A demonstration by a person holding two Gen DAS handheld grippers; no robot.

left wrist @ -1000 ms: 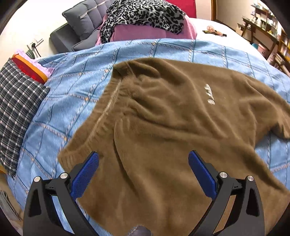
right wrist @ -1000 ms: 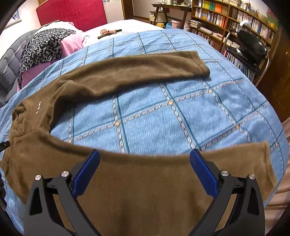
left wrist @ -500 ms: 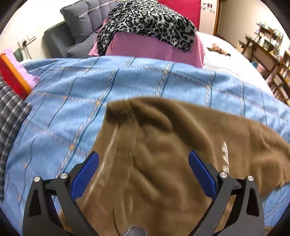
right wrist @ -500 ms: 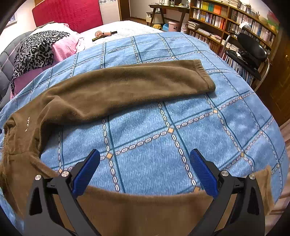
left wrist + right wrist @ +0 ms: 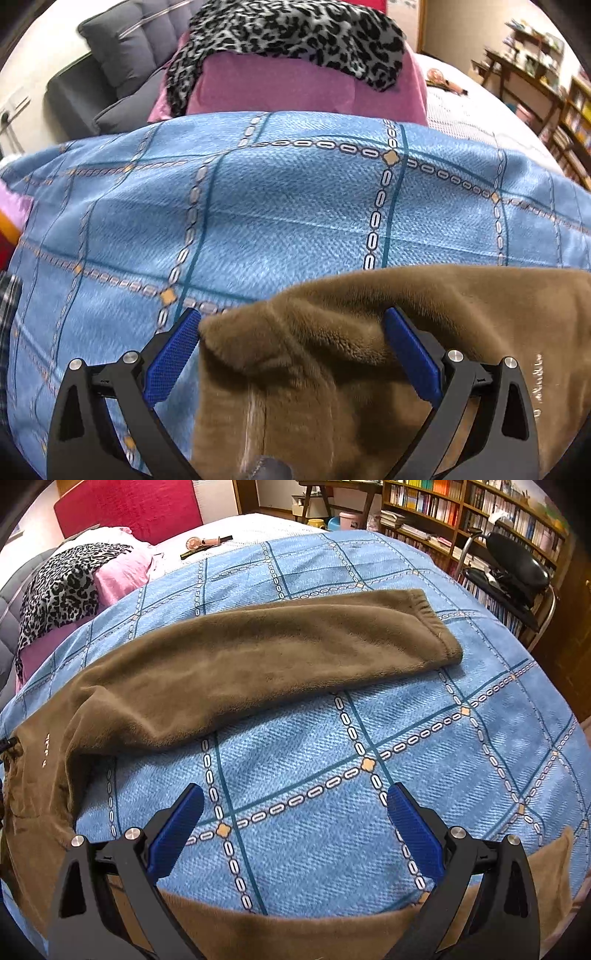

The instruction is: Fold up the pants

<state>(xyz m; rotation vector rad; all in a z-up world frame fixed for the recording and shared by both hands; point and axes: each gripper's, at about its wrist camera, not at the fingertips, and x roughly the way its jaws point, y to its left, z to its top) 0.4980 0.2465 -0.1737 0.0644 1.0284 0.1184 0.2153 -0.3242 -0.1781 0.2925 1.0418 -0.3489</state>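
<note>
Brown fleece pants [image 5: 258,664] lie spread on a blue patterned bedspread [image 5: 406,757]. In the right wrist view the far leg runs across the middle to its cuff at right; the near leg [image 5: 295,934] lies along the bottom edge. My right gripper [image 5: 295,823] is open and empty, above the bedspread between the two legs. In the left wrist view the waist corner of the pants [image 5: 314,350] sits between the fingers of my open left gripper [image 5: 291,350], not clamped.
A pink pillow [image 5: 295,88] with a leopard-print cloth [image 5: 295,33] lies at the head of the bed, beside a grey sofa [image 5: 110,74]. Bookshelves [image 5: 461,513] and a black chair [image 5: 517,565] stand at right. A small tool [image 5: 207,542] lies on the white sheet.
Both grippers have moved forward over the pants. The left one now sits at the far waist corner; the right one has passed the near leg and is over the bedspread.
</note>
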